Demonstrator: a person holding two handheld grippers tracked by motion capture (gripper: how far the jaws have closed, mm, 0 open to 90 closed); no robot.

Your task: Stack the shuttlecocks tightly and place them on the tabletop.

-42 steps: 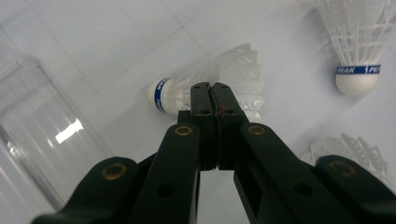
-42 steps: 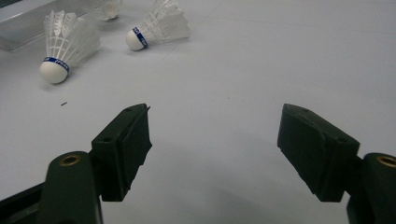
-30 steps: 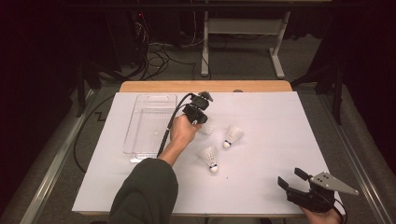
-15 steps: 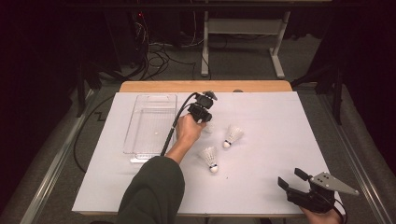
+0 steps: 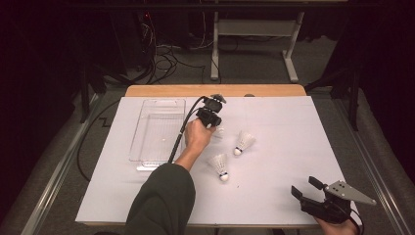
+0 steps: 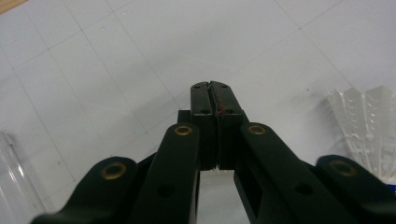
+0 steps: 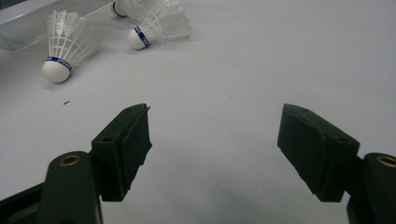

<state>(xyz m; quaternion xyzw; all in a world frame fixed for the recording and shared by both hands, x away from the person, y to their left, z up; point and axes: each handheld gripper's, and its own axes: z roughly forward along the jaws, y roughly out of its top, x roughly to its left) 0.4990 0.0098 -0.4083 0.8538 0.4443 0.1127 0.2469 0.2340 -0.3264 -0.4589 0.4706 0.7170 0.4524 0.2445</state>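
White paper-covered table point(image 5: 274, 161), left gripper point(image 6: 215, 95) closed with nothing visible between its jaws, beside a white feathered shuttlecock point(image 6: 366, 126), clear plastic tray point(image 5: 159, 128) nearby, right gripper point(image 7: 215, 140) spread wide and empty.

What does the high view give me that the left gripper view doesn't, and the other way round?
High view: the whole clear tray, three shuttlecocks by the left gripper, and the right gripper open at the table's near right corner. Left gripper view: its jaws pressed shut, tip to tip, with a red speck at the seam. Shared: the white table sheet, one shuttlecock beside the jaws, and a tray edge.
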